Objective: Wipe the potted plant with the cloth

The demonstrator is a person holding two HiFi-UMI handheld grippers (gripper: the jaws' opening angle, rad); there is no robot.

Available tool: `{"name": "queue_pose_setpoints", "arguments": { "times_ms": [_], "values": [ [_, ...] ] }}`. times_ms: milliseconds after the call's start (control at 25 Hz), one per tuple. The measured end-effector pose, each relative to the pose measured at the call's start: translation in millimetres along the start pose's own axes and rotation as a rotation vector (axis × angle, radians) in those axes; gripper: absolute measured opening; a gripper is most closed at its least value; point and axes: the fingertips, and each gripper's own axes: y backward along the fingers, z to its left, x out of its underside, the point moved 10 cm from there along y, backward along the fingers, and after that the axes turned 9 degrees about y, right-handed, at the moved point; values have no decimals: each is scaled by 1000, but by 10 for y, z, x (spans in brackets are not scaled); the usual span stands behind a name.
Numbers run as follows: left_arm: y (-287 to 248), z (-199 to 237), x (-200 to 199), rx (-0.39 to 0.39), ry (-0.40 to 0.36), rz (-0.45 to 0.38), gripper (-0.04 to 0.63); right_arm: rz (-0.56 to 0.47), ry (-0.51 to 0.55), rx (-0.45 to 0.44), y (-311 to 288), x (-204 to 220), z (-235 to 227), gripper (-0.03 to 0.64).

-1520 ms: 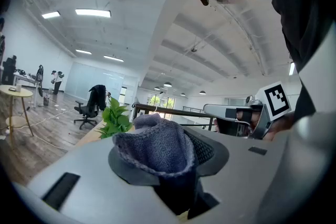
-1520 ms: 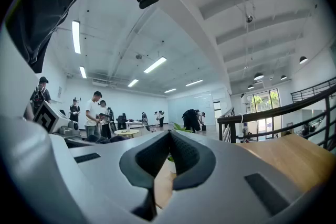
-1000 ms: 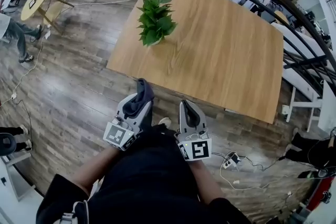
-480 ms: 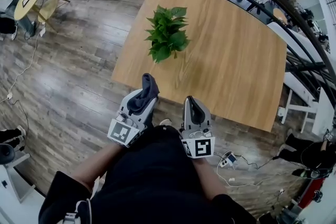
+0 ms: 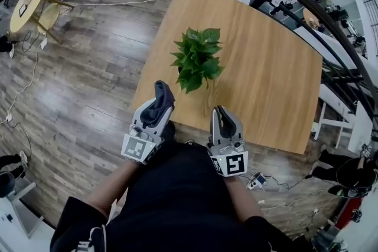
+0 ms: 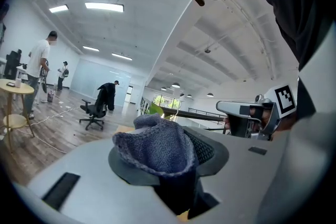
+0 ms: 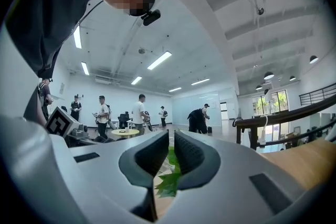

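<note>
The potted plant (image 5: pixel 196 59), leafy and green, stands on the wooden table (image 5: pixel 266 79) near its left front part. My left gripper (image 5: pixel 160 91) is shut on a grey-blue cloth (image 5: pixel 158 104) and hovers at the table's near edge, just short of the plant. In the left gripper view the bunched cloth (image 6: pixel 155 144) fills the jaws, with a leaf (image 6: pixel 154 109) peeking above it. My right gripper (image 5: pixel 221 112) is shut with nothing in it, also at the near edge, right of the plant. Through its narrow slit in the right gripper view (image 7: pixel 170 152) I see plant leaves (image 7: pixel 169 183).
A dark stair railing (image 5: pixel 307 3) runs past the table's far right side. A round yellow table (image 5: pixel 26 0) stands at the far left, with cables on the wood floor. A power strip (image 5: pixel 258 181) lies by my feet. Several people and an office chair (image 6: pixel 97 110) are farther off.
I have walked up to the table: the plant and table have drawn closer, and both grippers have gone from over the floor to the table's near edge, cloth still held.
</note>
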Motion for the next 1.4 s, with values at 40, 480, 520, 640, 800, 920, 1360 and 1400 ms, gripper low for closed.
{"name": "queue_pose_setpoints", "arguments": {
  "times_ms": [40,480,520,640,800,920,1360,1400],
  "values": [
    [-37,72,-35,-1,6,-7,173,9,5,4,-45,2,-9,21],
    [-358,612,-123,65,-2,49,173,83,28,123,-554,-13,-83,21],
    [-372,659,-117,70,-1,61,173,92,35,127,-583,-22,-73,21],
    [-398,847,-93,71,15,71,173,118,69,122,-637,-31,-5,21],
    [-444,1127,-12,76,8,105,173,127,58,89,-654,17,85,21],
    [-452,1229,56,98,-27,131,173,129,39,85,-607,54,110,21],
    [-752,1494,599,156,-20,296,173,208,29,-64,-507,787,33,173],
    [-784,1489,661,152,-25,311,173,236,48,-94,-512,902,13,181]
  ]
}}
